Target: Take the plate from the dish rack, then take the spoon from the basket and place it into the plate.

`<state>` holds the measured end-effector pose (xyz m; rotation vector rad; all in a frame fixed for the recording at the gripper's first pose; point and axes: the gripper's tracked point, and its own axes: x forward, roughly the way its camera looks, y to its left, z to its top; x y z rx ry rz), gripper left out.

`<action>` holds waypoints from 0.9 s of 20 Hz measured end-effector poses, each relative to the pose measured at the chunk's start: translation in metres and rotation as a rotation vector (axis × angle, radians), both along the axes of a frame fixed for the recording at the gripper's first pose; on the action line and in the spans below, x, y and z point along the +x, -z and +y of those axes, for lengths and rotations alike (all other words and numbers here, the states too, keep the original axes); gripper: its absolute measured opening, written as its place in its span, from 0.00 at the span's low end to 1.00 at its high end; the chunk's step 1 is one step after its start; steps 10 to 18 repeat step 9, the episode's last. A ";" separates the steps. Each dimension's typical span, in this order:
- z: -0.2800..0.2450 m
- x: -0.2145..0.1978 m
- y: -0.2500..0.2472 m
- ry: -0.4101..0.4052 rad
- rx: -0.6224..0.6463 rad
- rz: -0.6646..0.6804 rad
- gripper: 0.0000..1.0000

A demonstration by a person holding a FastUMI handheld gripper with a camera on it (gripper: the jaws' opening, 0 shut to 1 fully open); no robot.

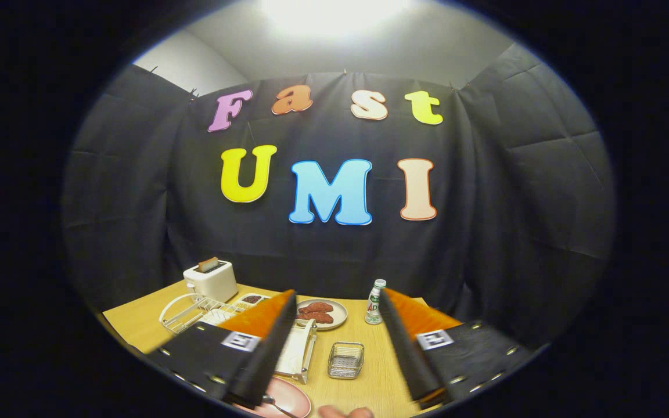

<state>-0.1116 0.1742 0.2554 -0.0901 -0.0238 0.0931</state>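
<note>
Gripper (pixel 337 348) released, fingers spread wide apart, nothing between them, raised above the wooden table (pixel 137 325). Nearest, under the left finger, a pink plate (pixel 294 397) flat on the table with a spoon (pixel 276 404) lying in it. Beside the plate, fingertips of a hand (pixel 346 413). Just ahead, between the fingers, a small wire basket (pixel 346 360) and a dish rack (pixel 302 348). Beyond, a plate of reddish food (pixel 323 313), a small bottle (pixel 375 302), a white wire rack (pixel 192 310). Farthest, a white toaster (pixel 211 280).
</note>
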 end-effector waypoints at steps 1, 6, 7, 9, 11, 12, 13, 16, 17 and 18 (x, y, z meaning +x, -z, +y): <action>-0.004 -0.002 -0.001 0.001 -0.002 -0.007 0.97; -0.029 -0.004 0.010 0.025 0.006 0.003 0.95; -0.038 -0.003 0.014 0.038 0.007 0.005 0.95; -0.060 0.005 0.020 0.072 0.007 0.004 0.95; -0.060 0.005 0.020 0.072 0.007 0.004 0.95; -0.060 0.005 0.020 0.072 0.007 0.004 0.95; -0.060 0.005 0.020 0.072 0.007 0.004 0.95; -0.060 0.005 0.020 0.072 0.007 0.004 0.95; -0.060 0.005 0.020 0.072 0.007 0.004 0.95; -0.060 0.005 0.020 0.072 0.007 0.004 0.95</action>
